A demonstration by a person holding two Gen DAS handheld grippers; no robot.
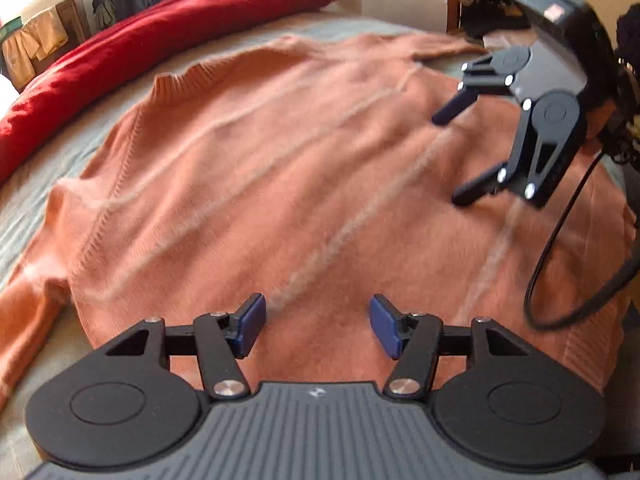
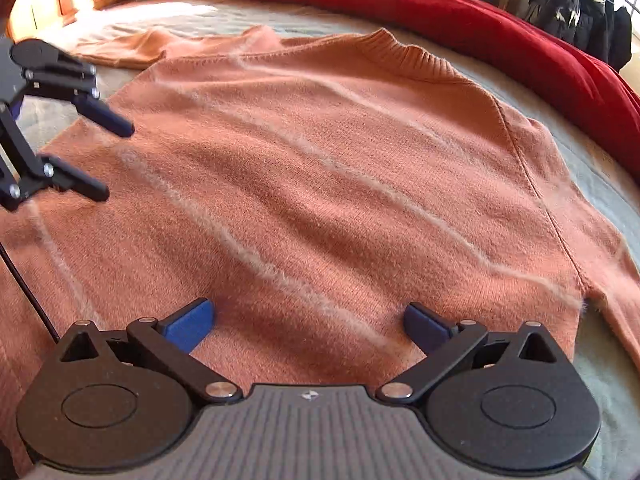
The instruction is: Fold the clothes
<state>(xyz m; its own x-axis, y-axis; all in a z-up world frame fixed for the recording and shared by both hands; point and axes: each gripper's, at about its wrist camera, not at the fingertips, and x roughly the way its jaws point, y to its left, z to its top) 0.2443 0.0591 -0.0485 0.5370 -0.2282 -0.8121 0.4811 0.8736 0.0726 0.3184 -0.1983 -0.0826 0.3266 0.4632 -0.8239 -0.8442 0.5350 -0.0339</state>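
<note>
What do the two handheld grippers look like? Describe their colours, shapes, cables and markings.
Both match. The left gripper has a grey ribbed body with a small white emblem, two round black discs at the sides, black linkage arms with silver pivot bolts, and flat blue pads. The right gripper is built the same. Seen from the left wrist, its boxy black housing carries a small reddish label, and a black cable loops down from it.

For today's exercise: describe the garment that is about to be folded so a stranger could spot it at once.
Start at the bed with the grey-green cover; along its far edge lies a long red velvety blanket. In front of it, spread flat, is the salmon-orange knitted sweater. Its ribbed collar and thin pale fuzzy stripes mark it out.
</note>
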